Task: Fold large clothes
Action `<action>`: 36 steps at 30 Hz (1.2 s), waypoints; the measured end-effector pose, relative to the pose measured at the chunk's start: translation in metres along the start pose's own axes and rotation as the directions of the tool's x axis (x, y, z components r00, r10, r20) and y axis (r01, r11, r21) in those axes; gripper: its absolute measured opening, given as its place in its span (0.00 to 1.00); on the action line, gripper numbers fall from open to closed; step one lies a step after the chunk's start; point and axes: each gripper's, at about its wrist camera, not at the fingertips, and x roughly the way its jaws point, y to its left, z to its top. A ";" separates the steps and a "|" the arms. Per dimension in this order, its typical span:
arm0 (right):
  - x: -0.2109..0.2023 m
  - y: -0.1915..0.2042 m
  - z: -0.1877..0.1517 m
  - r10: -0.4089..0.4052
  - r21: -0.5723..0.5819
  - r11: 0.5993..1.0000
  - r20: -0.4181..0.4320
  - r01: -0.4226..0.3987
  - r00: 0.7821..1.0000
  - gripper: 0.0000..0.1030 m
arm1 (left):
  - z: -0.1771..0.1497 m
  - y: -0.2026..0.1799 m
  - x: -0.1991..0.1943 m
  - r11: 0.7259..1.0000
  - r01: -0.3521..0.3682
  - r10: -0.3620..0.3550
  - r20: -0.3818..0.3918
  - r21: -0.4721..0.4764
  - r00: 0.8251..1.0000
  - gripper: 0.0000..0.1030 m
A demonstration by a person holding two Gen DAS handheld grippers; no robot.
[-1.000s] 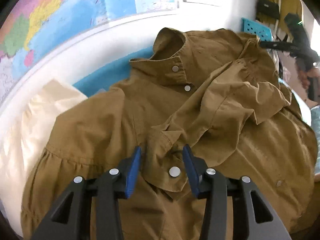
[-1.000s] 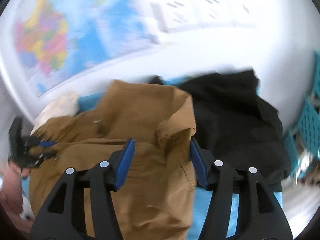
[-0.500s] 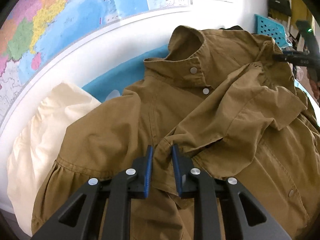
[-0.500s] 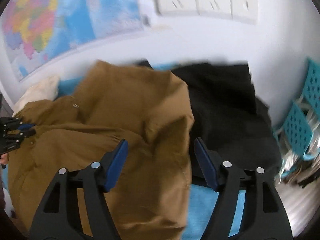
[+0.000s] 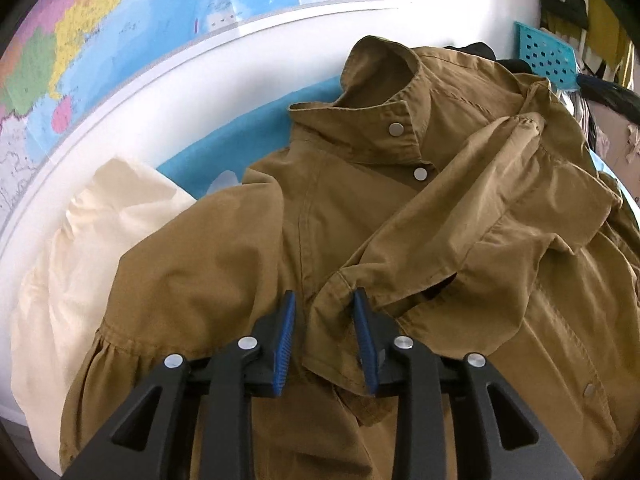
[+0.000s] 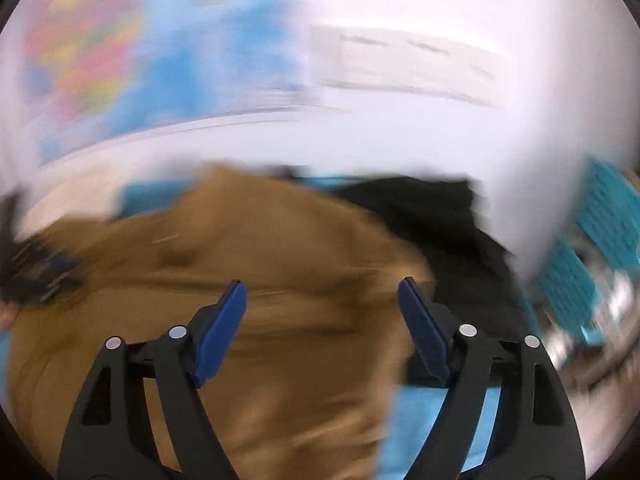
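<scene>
A mustard-brown jacket point(image 5: 224, 264) lies front up on the blue-covered table, collar toward the wall. One sleeve point(image 5: 480, 200) is folded across its chest. The cuff point(image 5: 332, 336) of that sleeve lies between the jaws of my left gripper point(image 5: 324, 296), which are opening; the left pad stands off the cloth. In the blurred right wrist view my right gripper point(image 6: 322, 284) hovers over the jacket point(image 6: 280, 240) near its right edge. Its jaws are opening wide, with nothing between them.
A cream cloth point(image 5: 80, 260) lies left of the jacket against the wall. A black garment point(image 6: 432, 216) sits behind the jacket's right side. Teal baskets point(image 6: 600, 240) stand at the right. A map point(image 5: 120, 40) covers the wall behind the blue table cover point(image 5: 248, 148).
My left jaws pinched the cuff half a second ago and have now parted. My right jaws have spread much wider, and that gripper is swinging fast, which blurs its view.
</scene>
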 end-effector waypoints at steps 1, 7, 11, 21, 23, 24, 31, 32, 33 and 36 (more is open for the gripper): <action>-0.001 0.019 -0.002 0.062 -0.059 0.996 -0.008 -0.063 0.998 0.71 | 0.001 0.000 0.001 1.000 0.001 -0.001 -0.003 -0.002 1.000 0.28; 0.048 0.129 -0.035 0.194 -0.391 0.886 -0.178 -0.250 0.965 0.30 | 0.000 -0.002 -0.002 1.000 -0.004 0.004 -0.003 -0.006 1.000 0.28; 0.071 0.144 -0.047 0.253 -0.377 0.860 -0.268 -0.343 0.930 0.02 | -0.001 0.001 -0.005 1.000 -0.010 0.010 -0.007 -0.006 1.000 0.29; 0.062 0.130 -0.066 0.301 -0.321 0.845 -0.377 -0.429 0.876 0.53 | -0.010 0.010 -0.028 0.996 0.044 -0.042 0.030 -0.078 0.999 0.63; 0.046 0.123 -0.053 0.369 -0.275 0.845 -0.318 -0.458 0.873 0.48 | -0.014 0.017 -0.044 0.995 0.018 -0.010 0.075 -0.096 0.997 0.74; 0.043 0.123 -0.046 0.396 -0.250 0.845 -0.303 -0.473 0.867 0.45 | -0.017 0.020 -0.055 0.995 0.002 0.008 0.103 -0.100 0.995 0.74; 0.077 0.157 -0.019 0.460 -0.199 0.838 -0.246 -0.508 0.853 0.39 | -0.051 0.048 -0.101 0.977 -0.034 0.073 0.180 -0.212 0.981 0.78; 0.087 0.166 -0.017 0.455 -0.206 0.835 -0.260 -0.510 0.851 0.39 | -0.060 0.052 -0.105 0.970 -0.028 0.073 0.179 -0.241 0.981 0.78; 0.102 0.180 -0.020 0.448 -0.220 0.828 -0.293 -0.515 0.845 0.37 | -0.071 0.056 -0.108 0.964 -0.024 0.074 0.179 -0.266 0.981 0.78; 0.136 0.201 -0.030 0.387 -0.208 0.849 -0.380 -0.485 0.840 0.39 | -0.103 0.067 -0.116 0.947 -0.002 0.066 0.190 -0.320 0.980 0.79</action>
